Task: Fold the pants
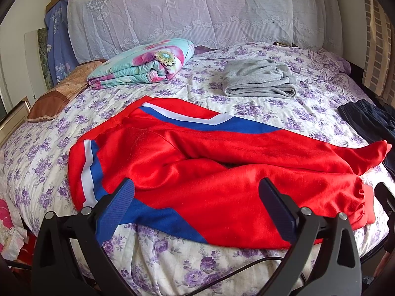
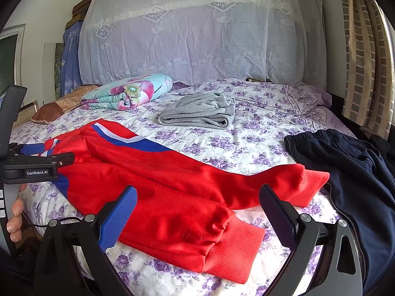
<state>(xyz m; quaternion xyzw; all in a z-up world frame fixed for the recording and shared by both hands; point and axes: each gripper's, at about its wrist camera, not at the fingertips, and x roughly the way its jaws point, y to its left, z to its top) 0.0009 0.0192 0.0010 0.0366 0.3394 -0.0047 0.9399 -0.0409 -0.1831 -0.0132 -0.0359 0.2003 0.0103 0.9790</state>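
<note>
Red pants [image 1: 209,172] with blue and white side stripes lie spread along the near edge of the bed, waist to the left, legs to the right. They also show in the right wrist view [image 2: 172,192], with the ribbed cuffs [image 2: 237,251] nearest. My left gripper [image 1: 197,209] is open and empty, hovering over the waist end. My right gripper [image 2: 197,217] is open and empty, hovering over the near cuff. The left gripper's body [image 2: 32,165] shows at the left of the right wrist view.
Folded grey pants [image 1: 259,81] lie mid-bed. Dark navy pants [image 2: 350,177] lie crumpled at the right. A folded floral quilt [image 1: 143,64] and a brown pillow [image 1: 59,93] sit at the back left. A lace-covered headboard [image 2: 197,37] stands behind.
</note>
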